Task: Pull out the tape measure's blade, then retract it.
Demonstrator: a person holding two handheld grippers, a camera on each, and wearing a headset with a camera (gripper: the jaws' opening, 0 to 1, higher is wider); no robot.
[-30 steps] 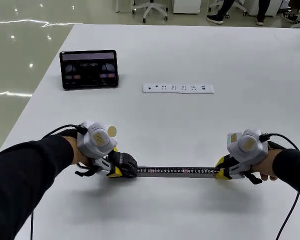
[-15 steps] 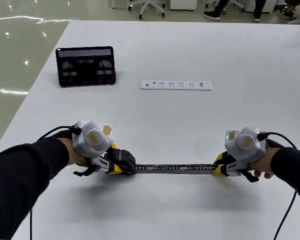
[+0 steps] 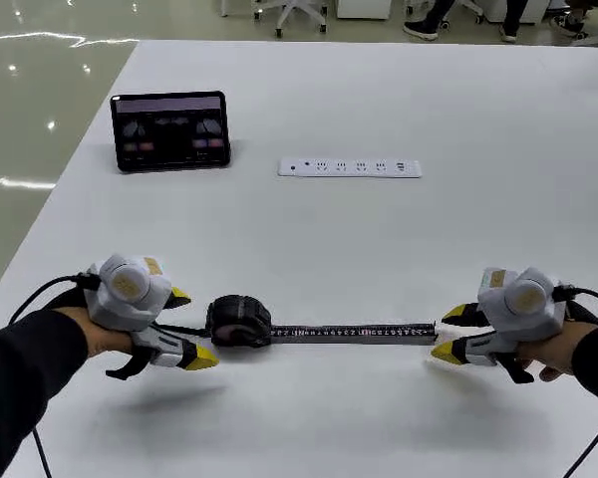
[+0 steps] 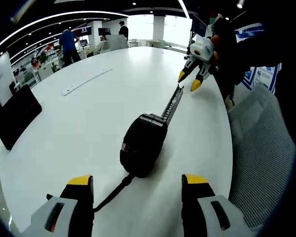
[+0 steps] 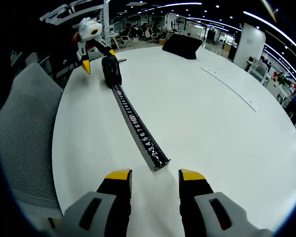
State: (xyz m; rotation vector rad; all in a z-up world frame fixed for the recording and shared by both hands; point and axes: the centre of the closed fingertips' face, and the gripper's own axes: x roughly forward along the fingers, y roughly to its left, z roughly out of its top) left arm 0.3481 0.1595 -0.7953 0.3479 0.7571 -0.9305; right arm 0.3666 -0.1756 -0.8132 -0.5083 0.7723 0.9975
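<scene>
Tape measure point(image 3: 238, 321): black case lying on the bench point(image 3: 379, 239), at 7 o'clock in the head view
Blade point(image 3: 354, 333): drawn out flat toward 3 o'clock
Left gripper point(image 3: 191, 327): jaws wide, empty, just at 9 o'clock of the case
Right gripper point(image 3: 450, 332): jaws wide, empty, just beyond the blade tip
Tablet point(image 3: 170, 130): 11 o'clock
Power strip point(image 3: 350, 168): 12 o'clock

The blade point(image 5: 139, 132) bears printed scale numerals, 2 to 9 legible (others blurred).
</scene>
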